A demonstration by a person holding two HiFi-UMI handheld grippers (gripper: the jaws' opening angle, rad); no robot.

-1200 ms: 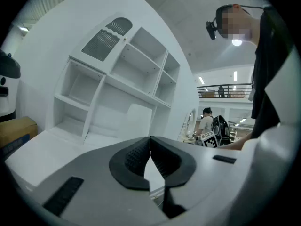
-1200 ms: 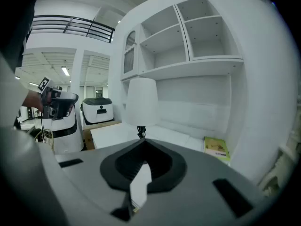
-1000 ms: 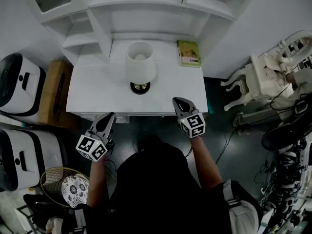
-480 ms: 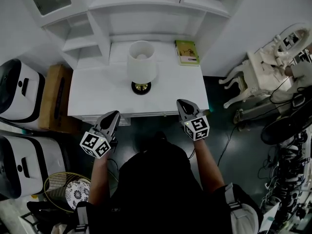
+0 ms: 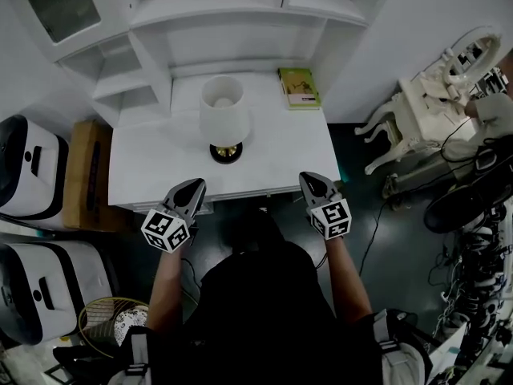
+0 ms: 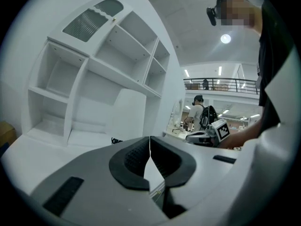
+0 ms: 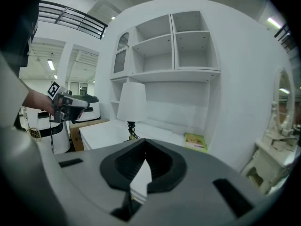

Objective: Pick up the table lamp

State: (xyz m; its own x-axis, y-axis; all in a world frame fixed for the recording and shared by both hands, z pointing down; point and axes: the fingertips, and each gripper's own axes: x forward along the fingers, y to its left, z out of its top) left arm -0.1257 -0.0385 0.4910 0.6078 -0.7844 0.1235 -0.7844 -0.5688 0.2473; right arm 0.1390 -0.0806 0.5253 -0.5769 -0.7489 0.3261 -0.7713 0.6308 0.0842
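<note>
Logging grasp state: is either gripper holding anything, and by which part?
Nothing is held. The left gripper and right gripper are both shut and empty, short of the table lamp standing on the white desk.

A white desk [image 5: 152,155] carrying a table lamp [image 5: 224,119] and a green book [image 5: 298,87]

The table lamp stands upright near the middle of the desktop, its white shade over a dark round base with a brass-coloured stem. The green book lies flat at the far right corner, well apart from the lamp. A white shelf unit [image 5: 232,22] with open compartments rises along the desk's rear edge and left side. The near half of the top is bare white.
</note>
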